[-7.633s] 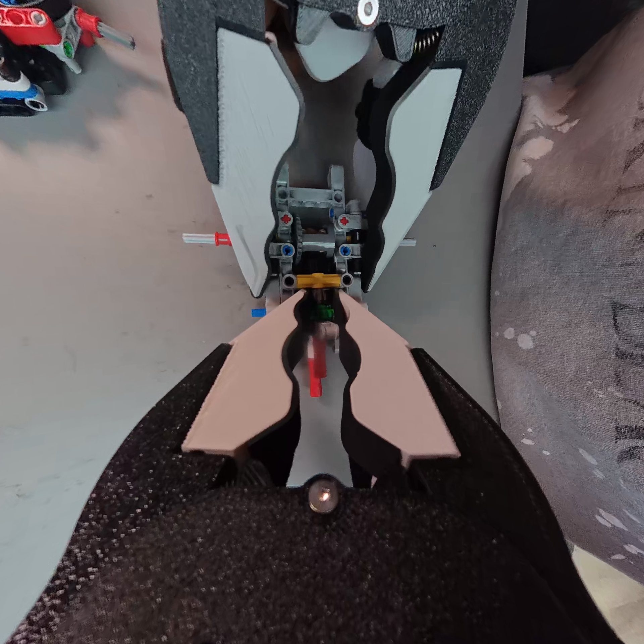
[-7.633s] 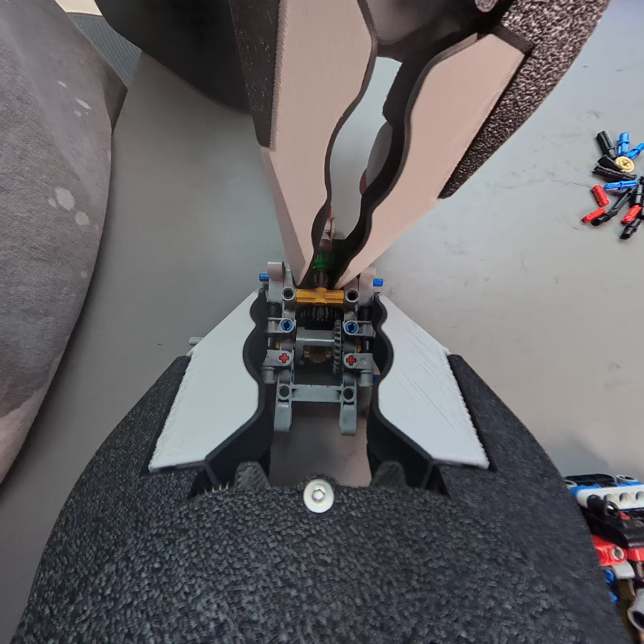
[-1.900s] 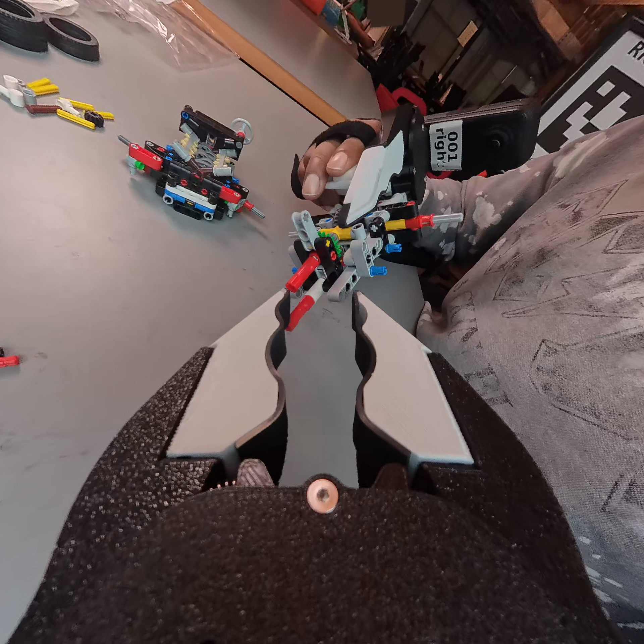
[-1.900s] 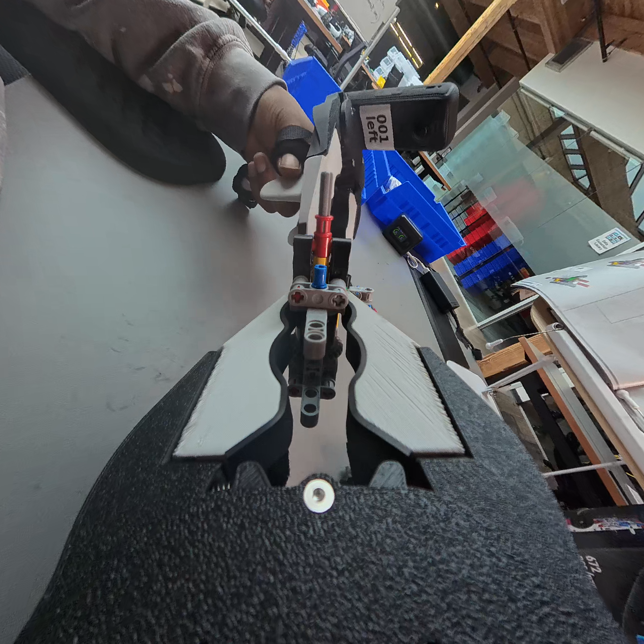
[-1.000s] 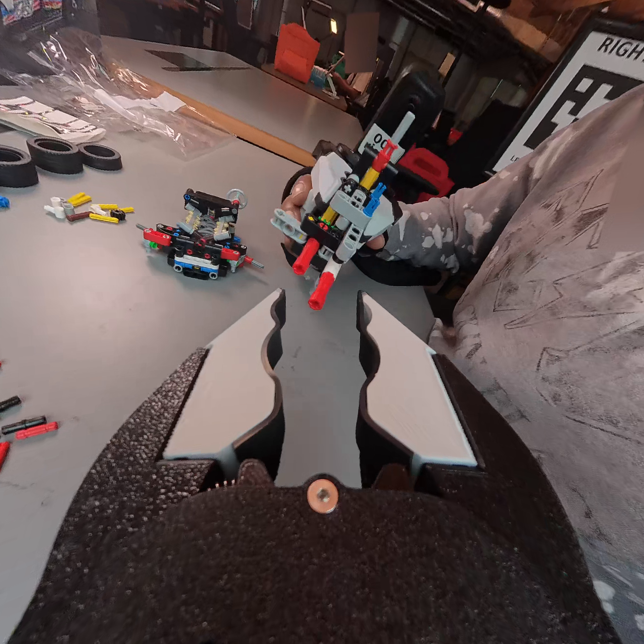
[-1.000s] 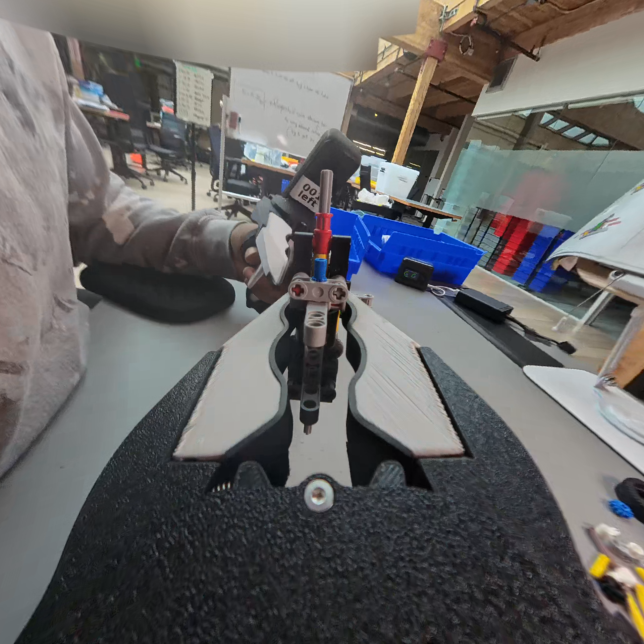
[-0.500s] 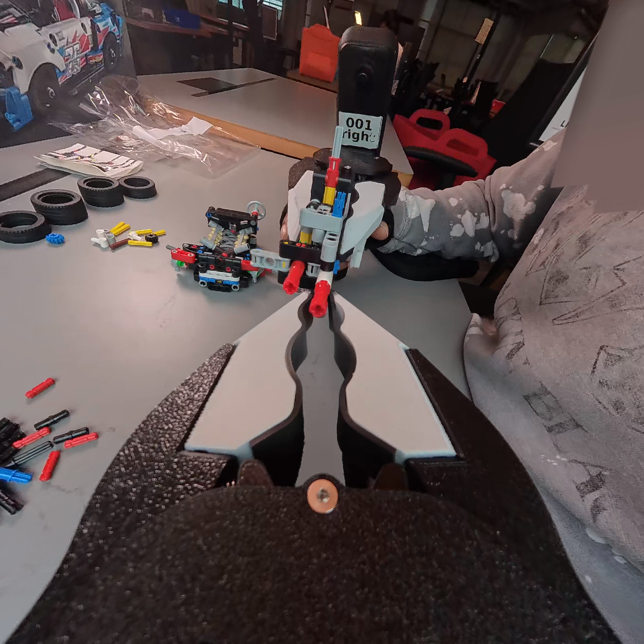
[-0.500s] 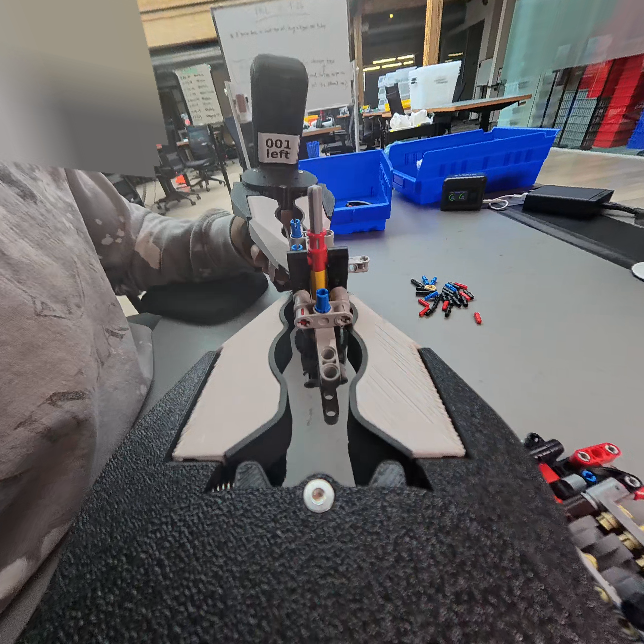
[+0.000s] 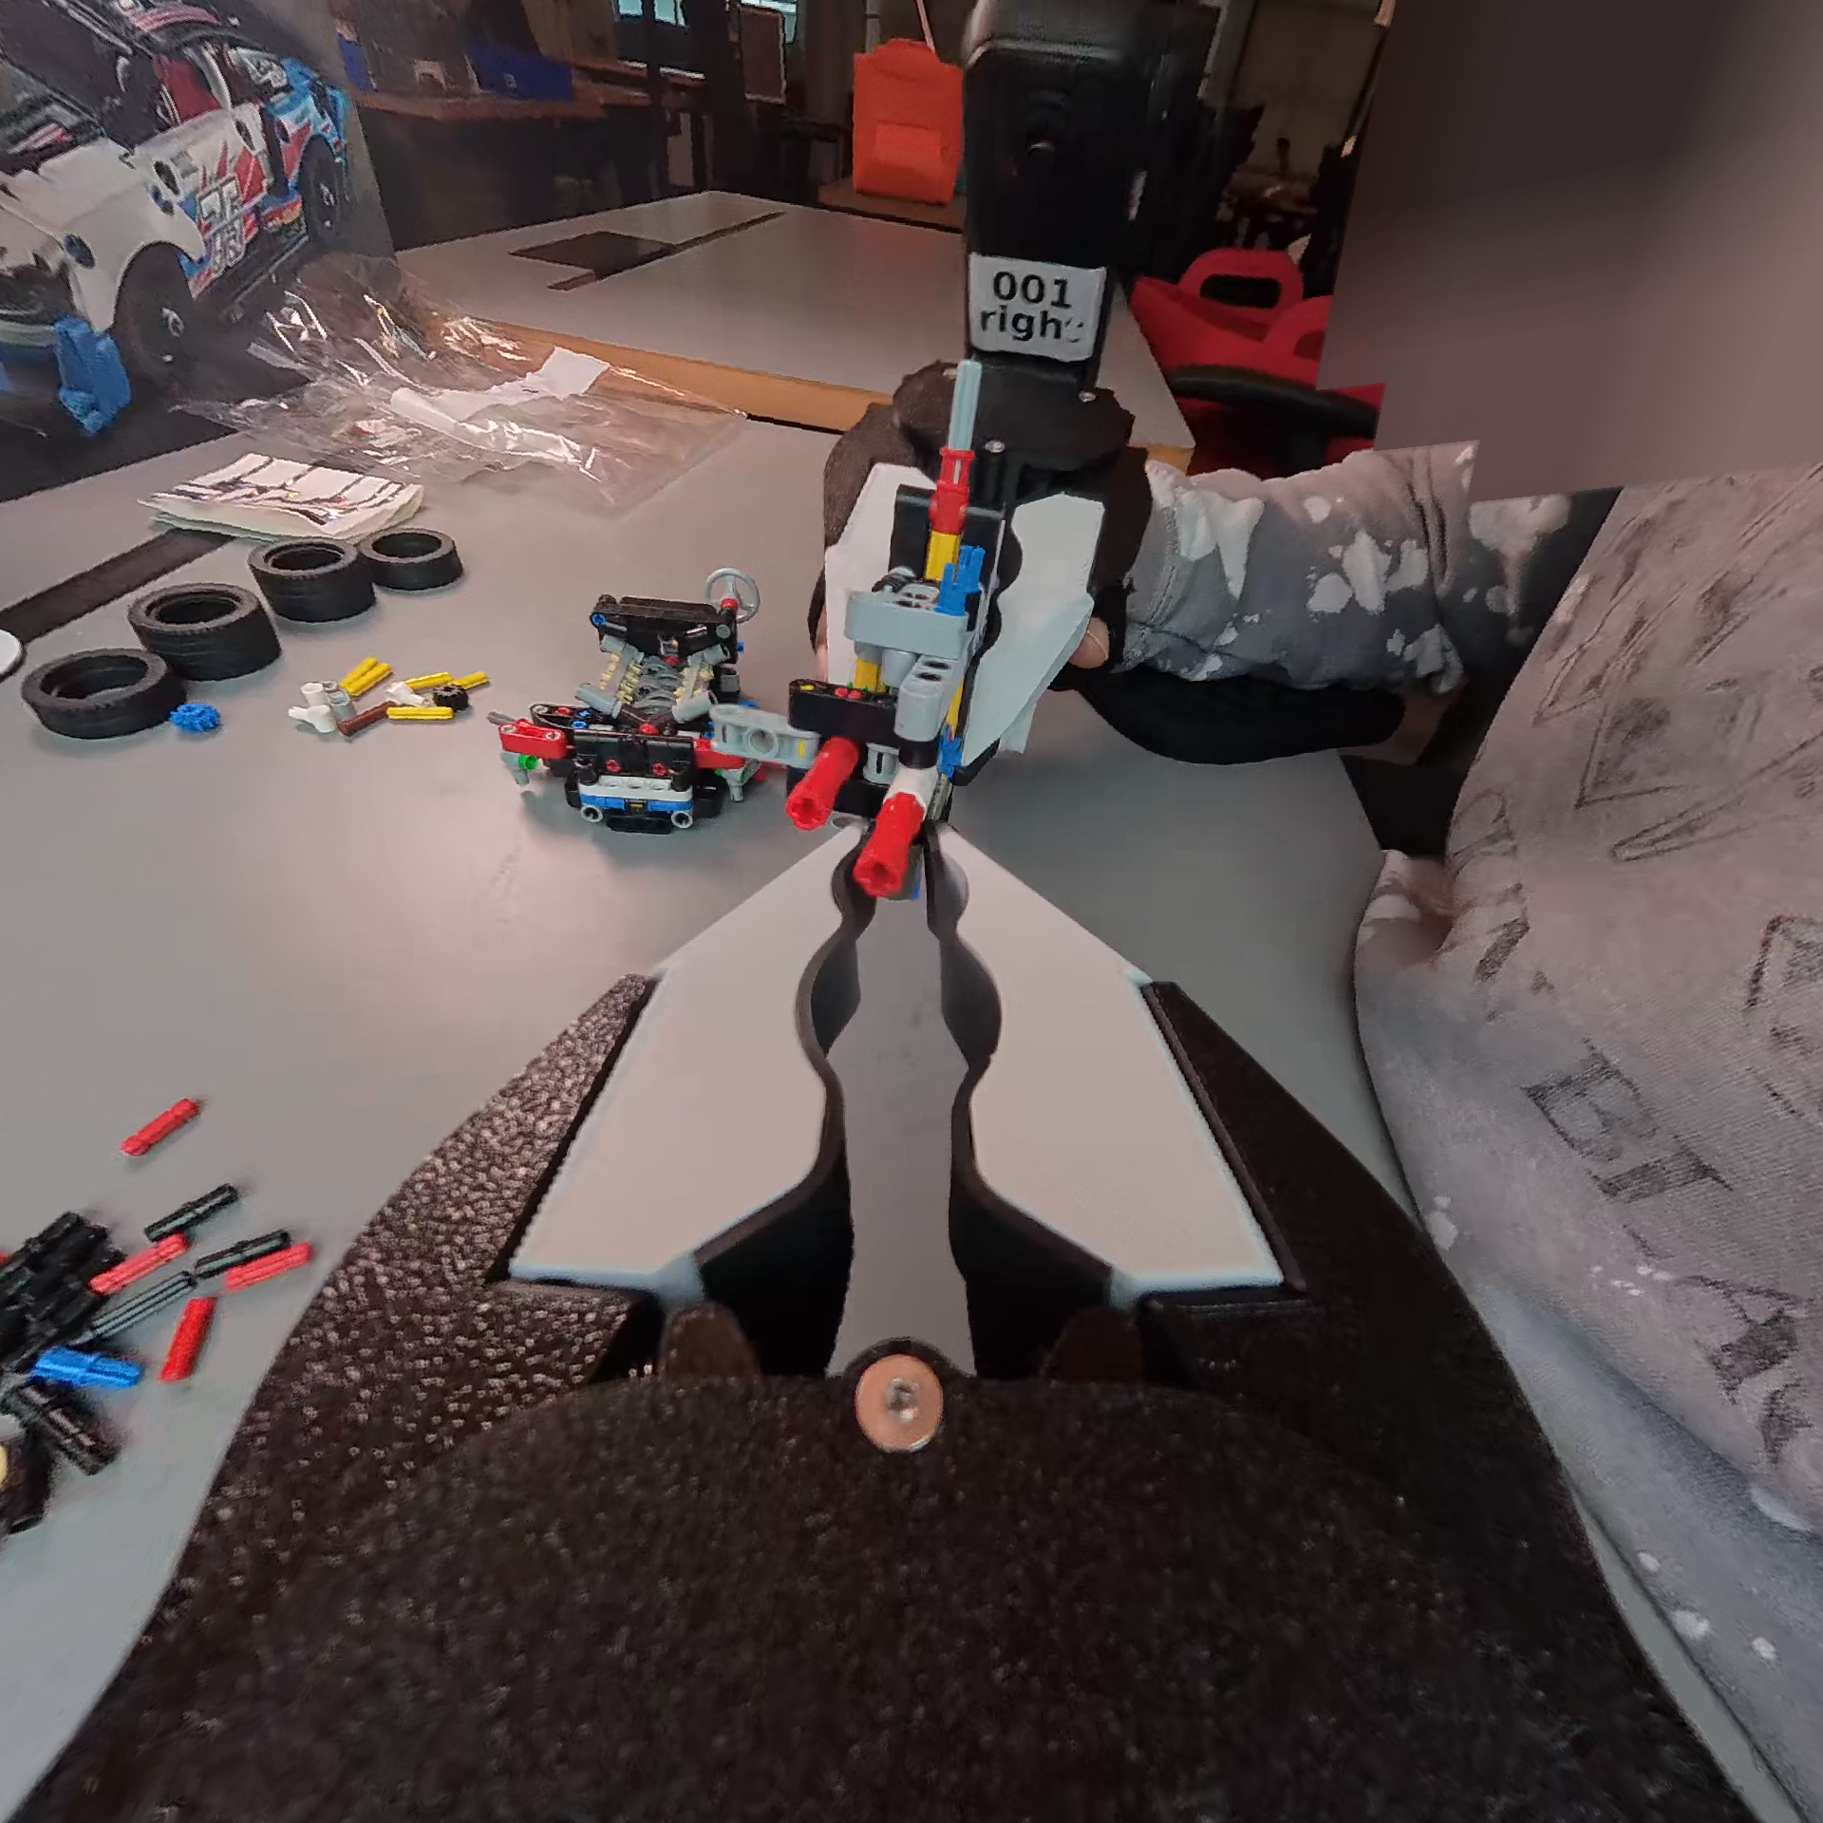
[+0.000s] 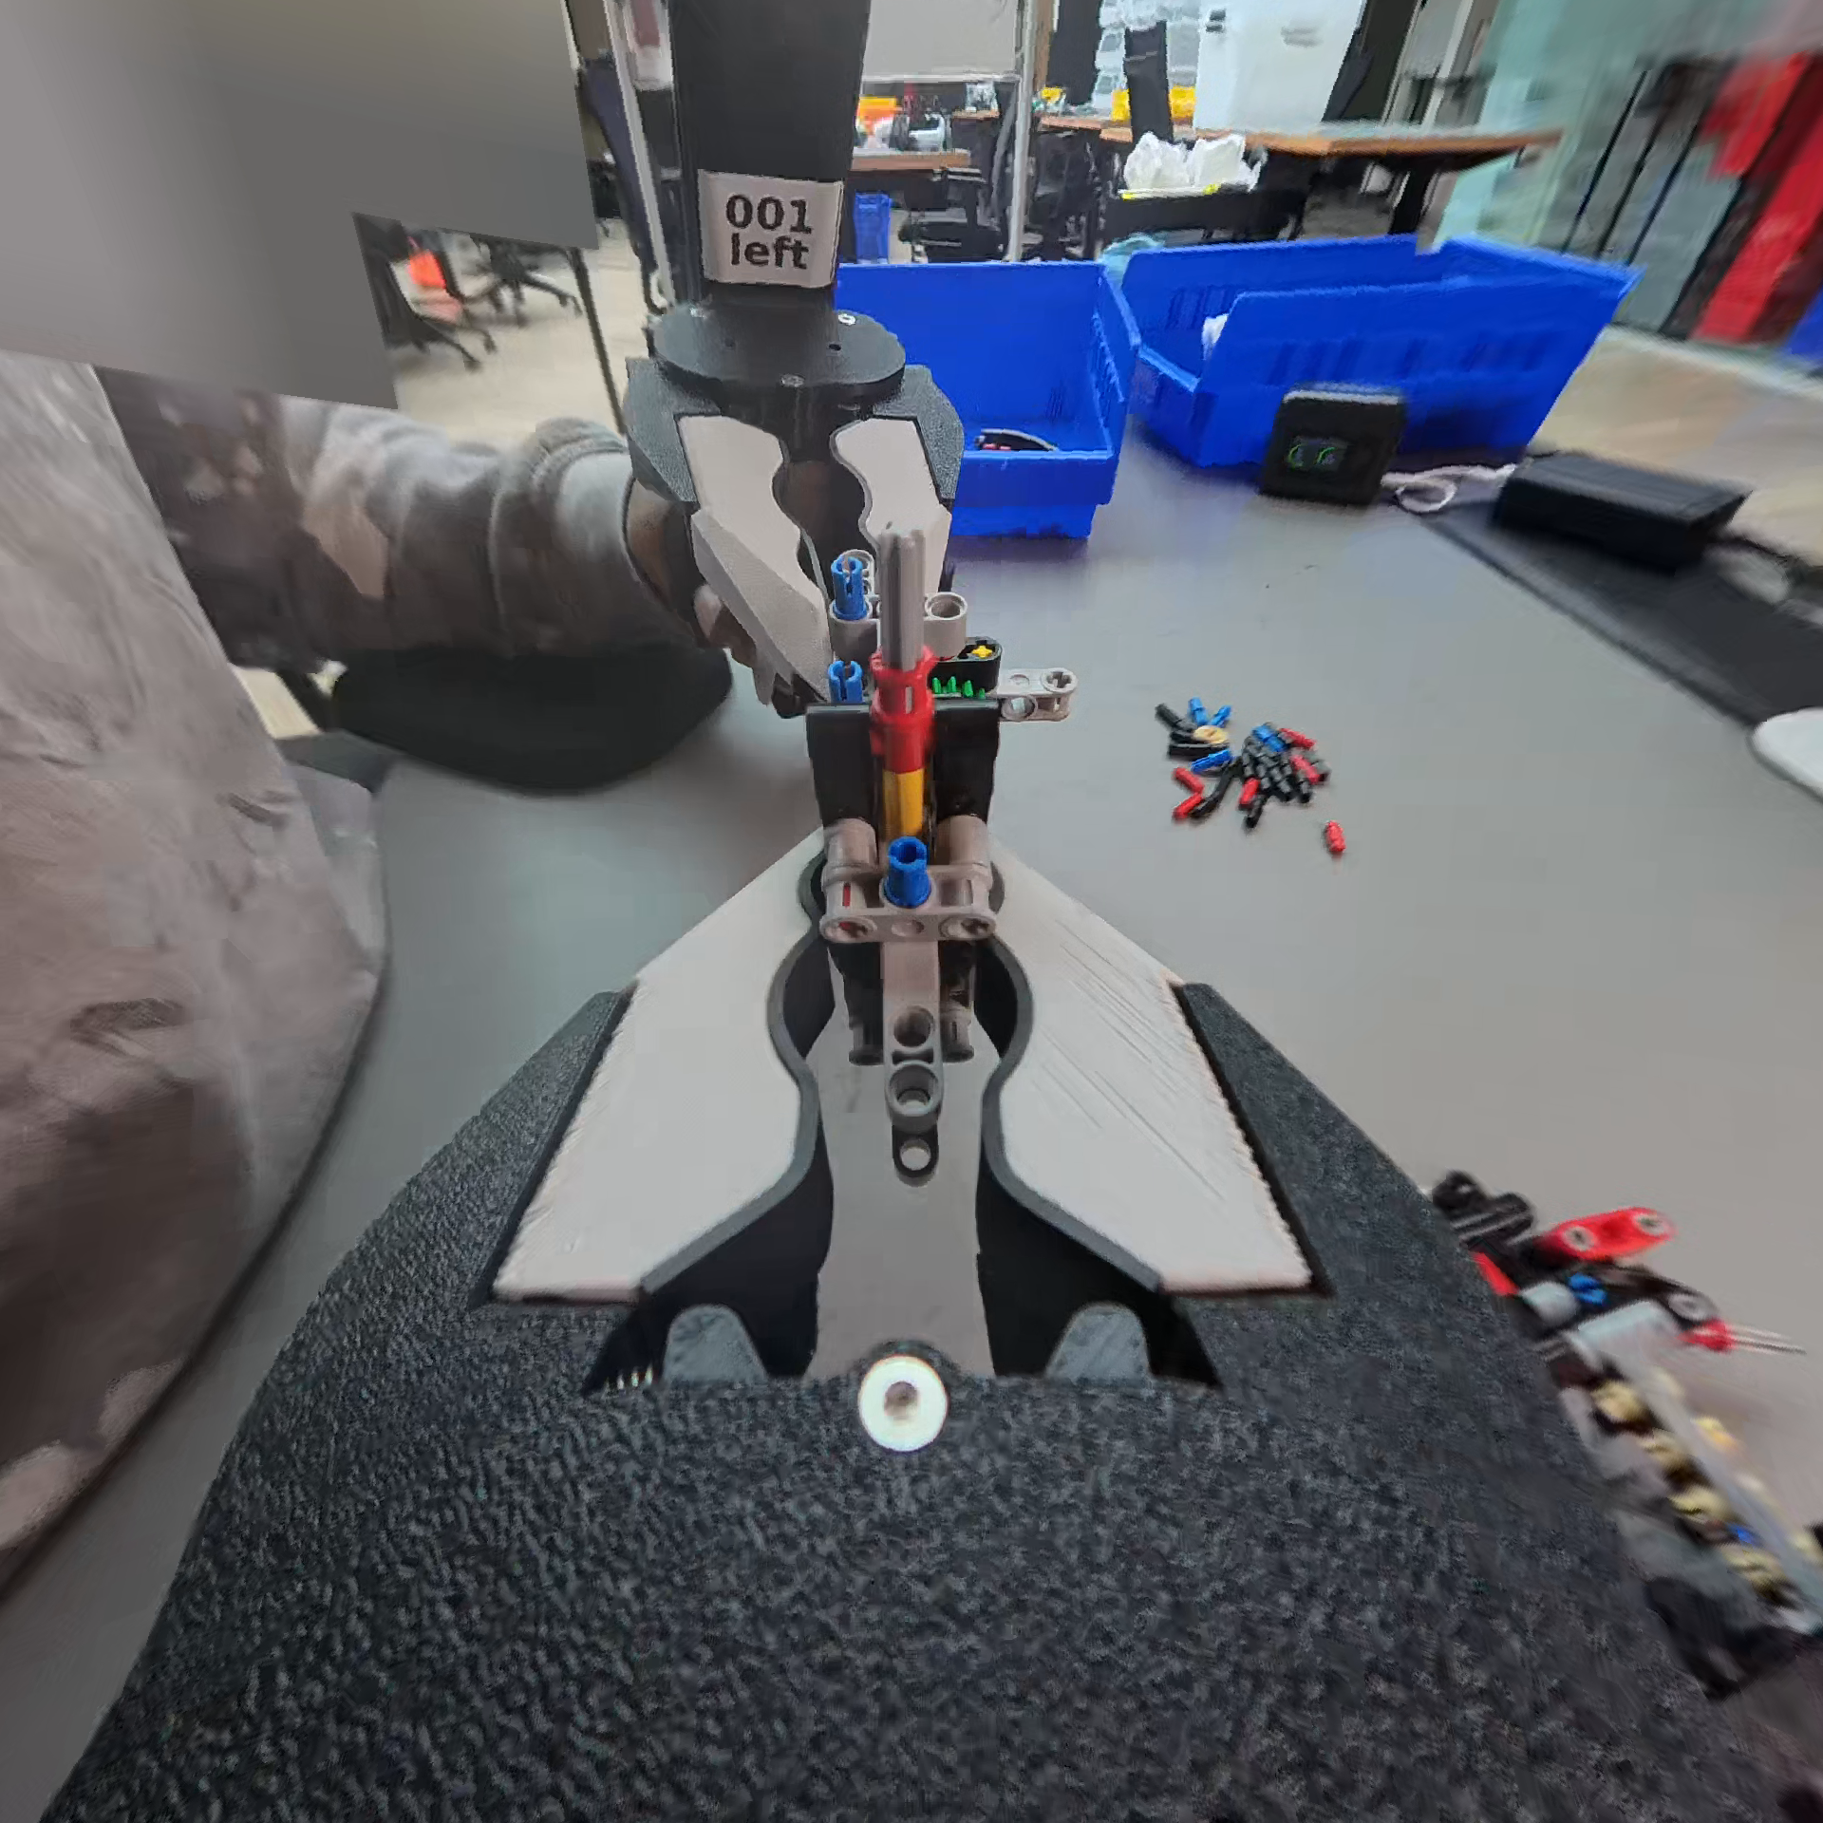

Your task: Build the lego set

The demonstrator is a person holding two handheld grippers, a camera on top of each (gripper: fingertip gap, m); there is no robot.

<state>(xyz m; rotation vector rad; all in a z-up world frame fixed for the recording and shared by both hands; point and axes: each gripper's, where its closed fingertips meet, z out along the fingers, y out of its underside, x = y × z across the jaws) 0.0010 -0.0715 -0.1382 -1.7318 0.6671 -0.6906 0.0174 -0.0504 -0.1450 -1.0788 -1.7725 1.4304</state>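
A small lego assembly (image 10: 903, 779) of black, grey, red and yellow parts, with a grey axle sticking up, is held above the grey table (image 10: 1381, 937). My right gripper (image 10: 908, 888) is shut on its near grey beam end. In the left wrist view the same assembly (image 9: 908, 641) sits in the right gripper's pale fingers (image 9: 1036, 612). My left gripper (image 9: 893, 868) faces it from the other side, its tips closed on one red axle end (image 9: 883, 848) that sticks out. A second red end (image 9: 819, 779) is free beside it.
A larger chassis build (image 9: 641, 730) stands on the table to the left, also seen at the right wrist view's lower right (image 10: 1628, 1332). Tyres (image 9: 197, 631), loose pins (image 9: 99, 1312) (image 10: 1243, 765), plastic bags (image 9: 473, 414) and blue bins (image 10: 1381, 335) lie around. A person's sleeve (image 9: 1282, 592) is right. My left and right fingertips are right by each other.
Both grippers rose from the table and turned to face each other level. The left gripper, open a second ago, moved in and closed its fingers on the red axle end.
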